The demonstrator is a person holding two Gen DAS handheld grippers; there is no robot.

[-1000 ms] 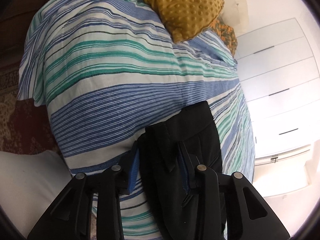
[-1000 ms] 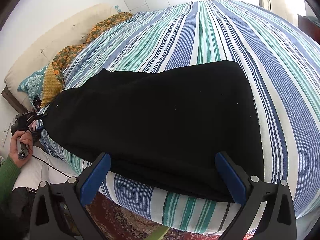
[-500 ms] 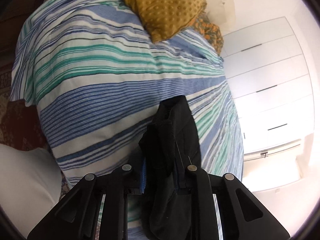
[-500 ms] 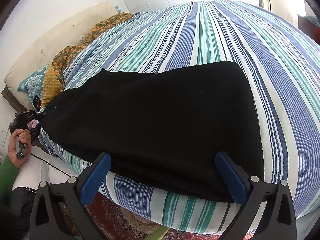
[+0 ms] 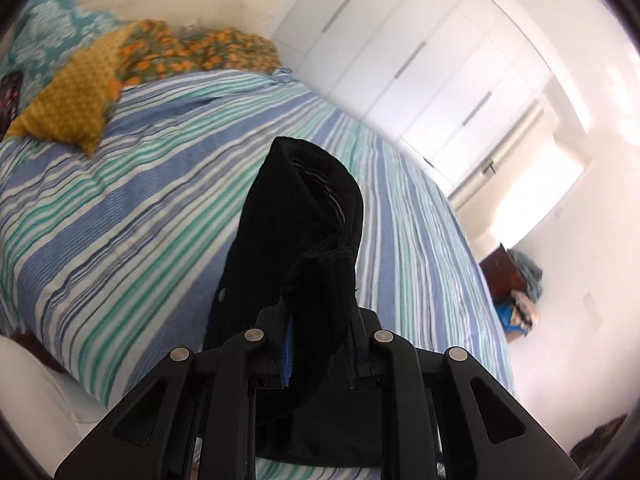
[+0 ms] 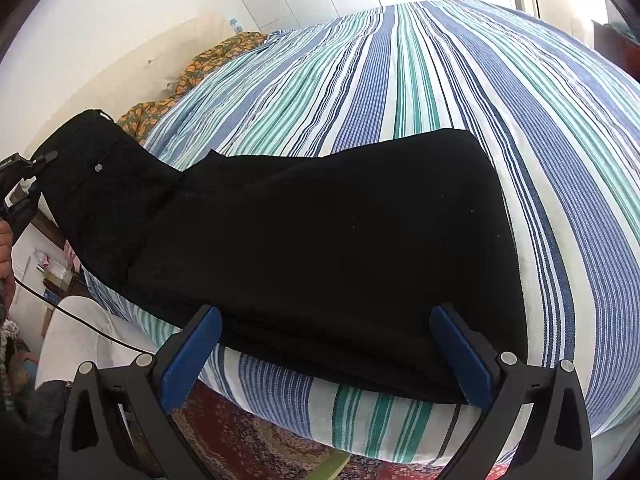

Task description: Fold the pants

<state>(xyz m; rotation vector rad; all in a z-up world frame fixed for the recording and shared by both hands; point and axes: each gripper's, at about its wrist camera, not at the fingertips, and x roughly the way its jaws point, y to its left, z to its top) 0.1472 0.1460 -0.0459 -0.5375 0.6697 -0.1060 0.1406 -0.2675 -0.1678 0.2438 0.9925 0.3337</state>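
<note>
Gripping the waistband end of the black pants [image 5: 296, 248], your left gripper [image 5: 318, 344] has its blue pads pressed into a thick bunch of the fabric, with only a narrow gap left between them. The jaws closed on that cloth within the last second and now hold it. In the left wrist view the held end stands up above the striped bedspread [image 5: 132, 216], clear of it, and the inside of the waistband shows at the top of the bunch.

Your right gripper [image 6: 326, 354] has its jaws spread wide, and nothing is pinched between the pads. It sits at the near edge of the bedspread, over the leg end of the pants, and the fabric lies flat on the bedspread between the two fingers. Whether the pads touch the cloth cannot be told.

From the right wrist view, most of the pants lie spread across the near part of the bedspread, and the waistband end lifts off it at the far left, where your left gripper holds it. A mustard cushion [image 5: 76, 104] and an orange-patterned cloth [image 5: 192, 52] lie at the head end of the bedspread, well apart from the pants.
</note>
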